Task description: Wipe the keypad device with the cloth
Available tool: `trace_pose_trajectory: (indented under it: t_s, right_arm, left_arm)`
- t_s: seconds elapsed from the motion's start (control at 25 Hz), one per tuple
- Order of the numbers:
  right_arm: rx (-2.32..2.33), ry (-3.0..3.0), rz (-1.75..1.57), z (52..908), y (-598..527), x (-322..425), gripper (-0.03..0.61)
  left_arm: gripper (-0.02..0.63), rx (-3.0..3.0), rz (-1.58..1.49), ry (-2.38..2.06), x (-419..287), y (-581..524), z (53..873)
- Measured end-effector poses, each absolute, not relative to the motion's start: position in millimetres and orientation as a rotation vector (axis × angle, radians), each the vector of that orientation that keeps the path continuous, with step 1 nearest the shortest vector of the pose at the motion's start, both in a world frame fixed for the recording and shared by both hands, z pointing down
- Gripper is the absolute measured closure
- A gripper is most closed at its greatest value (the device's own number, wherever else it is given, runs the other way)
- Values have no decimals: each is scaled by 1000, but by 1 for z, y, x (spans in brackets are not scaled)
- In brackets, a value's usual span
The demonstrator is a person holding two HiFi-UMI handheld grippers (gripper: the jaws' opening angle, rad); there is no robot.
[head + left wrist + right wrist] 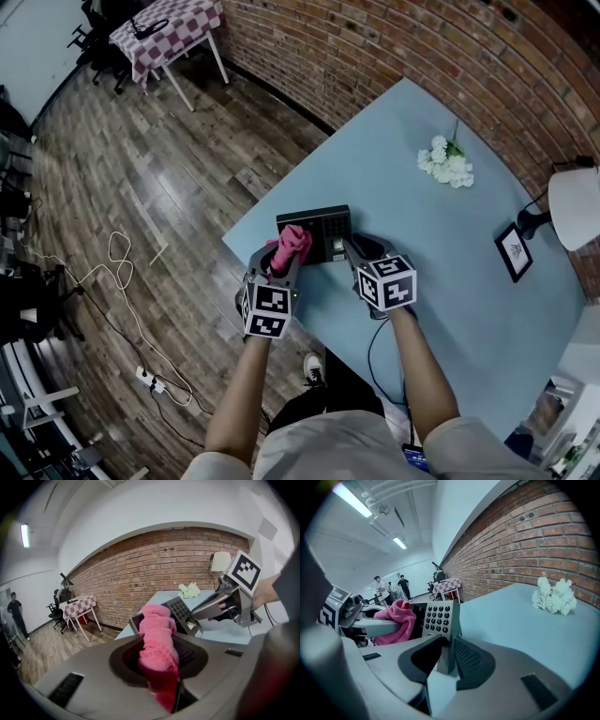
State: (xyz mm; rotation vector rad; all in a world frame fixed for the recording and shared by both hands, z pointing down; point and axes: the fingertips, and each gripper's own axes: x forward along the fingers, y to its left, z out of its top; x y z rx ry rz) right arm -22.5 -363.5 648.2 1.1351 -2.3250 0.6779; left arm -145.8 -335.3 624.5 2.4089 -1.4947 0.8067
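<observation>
1. Left gripper point(284, 255) point(159, 654): your left-hand tool. Its jaws are clamped on a fluffy pink fabric cloth point(292, 241) point(157, 637), and a thick fold of it stands up between them.
2. Cloth: it is bunched, not spread, and its front end lies against the left part of the device, over the dark panel beside the keys. It looks to be touching there, though the head view is too small to confirm this.
3. Boxy dark grey keypad device with round black keys point(319, 225) point(438, 617): it sits at the near edge of the pale blue table point(412, 281), between your two tools.
4. Right gripper point(349, 247) point(447, 654): its jaws are closed on the device's grey right-hand edge, bracing it.
5. Bunch of white flowers point(447, 163): it lies well apart from the work, farther along the table.
6. Step in hand, as judged: you are wiping with the device braced, and the cloth is working the left side. The next move calls for drawing the cloth rightwards across the keys. Press lightly, maintain the right-hand hold so the device does not slide off the edge, and stop short of the right jaws.
</observation>
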Motion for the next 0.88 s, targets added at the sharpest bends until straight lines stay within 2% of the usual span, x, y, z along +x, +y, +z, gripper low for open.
trace_pose_trajectory:
  t_s: [0.88]
  right_arm:
    - [1144,-2311,719,649,-363,-22,468]
  left_arm:
    - [476,2358,901,-1353,-134,-289,674]
